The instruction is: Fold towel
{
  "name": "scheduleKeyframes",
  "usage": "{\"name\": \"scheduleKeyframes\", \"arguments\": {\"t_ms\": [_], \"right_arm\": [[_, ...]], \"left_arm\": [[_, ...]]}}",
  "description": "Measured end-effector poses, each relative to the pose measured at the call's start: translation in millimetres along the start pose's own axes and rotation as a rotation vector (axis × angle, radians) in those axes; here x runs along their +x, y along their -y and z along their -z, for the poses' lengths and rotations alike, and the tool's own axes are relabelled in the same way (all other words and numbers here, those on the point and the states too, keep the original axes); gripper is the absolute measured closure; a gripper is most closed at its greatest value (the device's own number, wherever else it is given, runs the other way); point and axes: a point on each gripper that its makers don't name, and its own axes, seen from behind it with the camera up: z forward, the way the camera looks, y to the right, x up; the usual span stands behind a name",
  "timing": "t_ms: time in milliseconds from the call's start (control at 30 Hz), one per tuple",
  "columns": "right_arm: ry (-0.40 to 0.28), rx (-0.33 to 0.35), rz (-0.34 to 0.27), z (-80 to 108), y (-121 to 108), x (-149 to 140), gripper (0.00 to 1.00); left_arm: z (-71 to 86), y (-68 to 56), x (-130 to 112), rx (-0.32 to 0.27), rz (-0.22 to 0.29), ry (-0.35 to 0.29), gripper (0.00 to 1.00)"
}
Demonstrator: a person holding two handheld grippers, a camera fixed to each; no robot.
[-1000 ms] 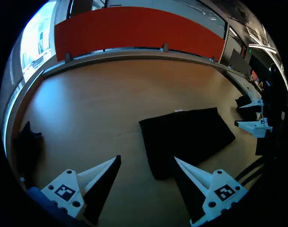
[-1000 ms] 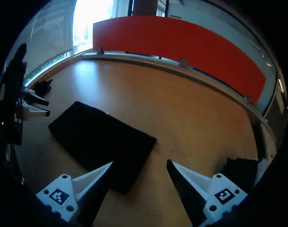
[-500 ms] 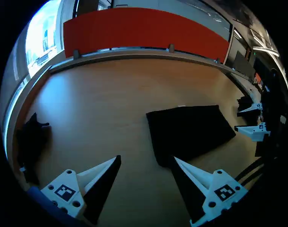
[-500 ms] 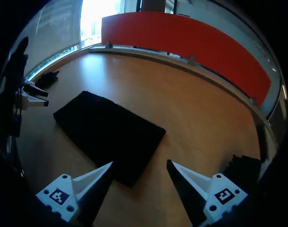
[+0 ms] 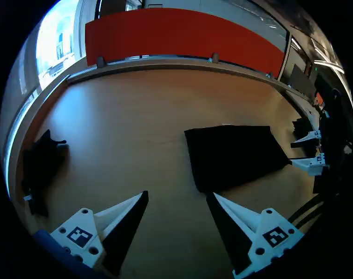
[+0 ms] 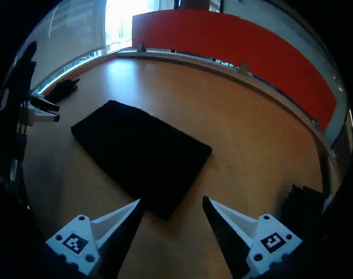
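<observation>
Towel [image 6: 141, 156] just beyond parted jaws

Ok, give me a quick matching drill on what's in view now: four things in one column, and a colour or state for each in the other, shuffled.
Things
1. towel
2. panel
3. table
4. left gripper

Colours or states
A. open, holding nothing
B. red, upright along the table's far edge
C. black, lying flat
D. light brown wood

Pairs: 1-C, 2-B, 3-D, 4-A
</observation>
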Motion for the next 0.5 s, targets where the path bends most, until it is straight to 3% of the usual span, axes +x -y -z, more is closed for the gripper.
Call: {"name": "scheduleKeyframes", "arguments": {"t_ms": [267, 500], "right_arm": [[0.038, 0.026, 0.041, -0.4, 6, -17, 0.26], [0.058, 0.058, 0.031, -2.4, 13, -24, 0.48]], "left_arm": [[7.9, 3.7, -7, 0.009, 0.021, 0.000, 0.07], [12.3, 6.5, -10, 0.012, 0.033, 0.001, 0.07]]}}
